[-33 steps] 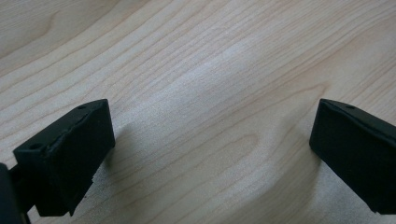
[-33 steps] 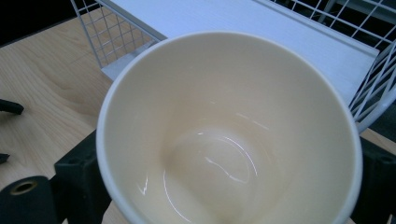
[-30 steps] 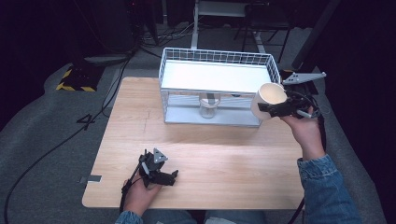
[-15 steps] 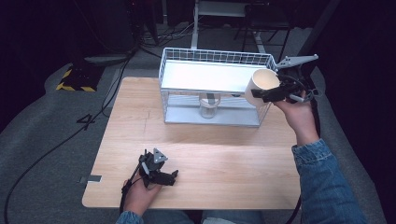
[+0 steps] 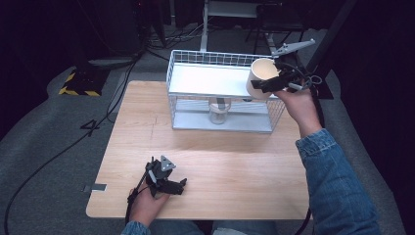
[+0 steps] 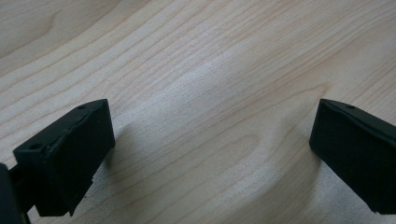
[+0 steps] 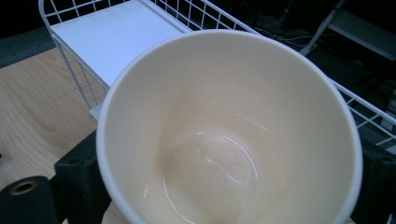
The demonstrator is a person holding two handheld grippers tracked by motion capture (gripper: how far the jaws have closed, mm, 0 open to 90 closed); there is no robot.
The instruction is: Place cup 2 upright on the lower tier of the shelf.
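Note:
A cream cup [image 5: 261, 77] is held in the air above the right end of the white wire rack [image 5: 193, 58], tilted with its mouth toward the camera. My right gripper [image 5: 268, 84] is shut on it; in the right gripper view the empty cup [image 7: 229, 135] sits between the two black jaws. A glass jar [image 5: 218, 110] stands on the rack's lower shelf. My left gripper [image 5: 173, 187] rests low on the wooden table [image 5: 235, 161] near its front edge, jaws wide apart over bare wood [image 6: 210, 116] with nothing between them.
The rack has a white upper shelf [image 5: 205, 78] and stands at the table's back. Cables [image 5: 73, 142] run over the grey floor on the left. A yellow-black striped block [image 5: 78, 83] lies at far left. Dark stands rise behind the rack.
My right gripper has lifted the cup up and back, from beside the rack's right end to above its top corner. The left gripper has stayed put.

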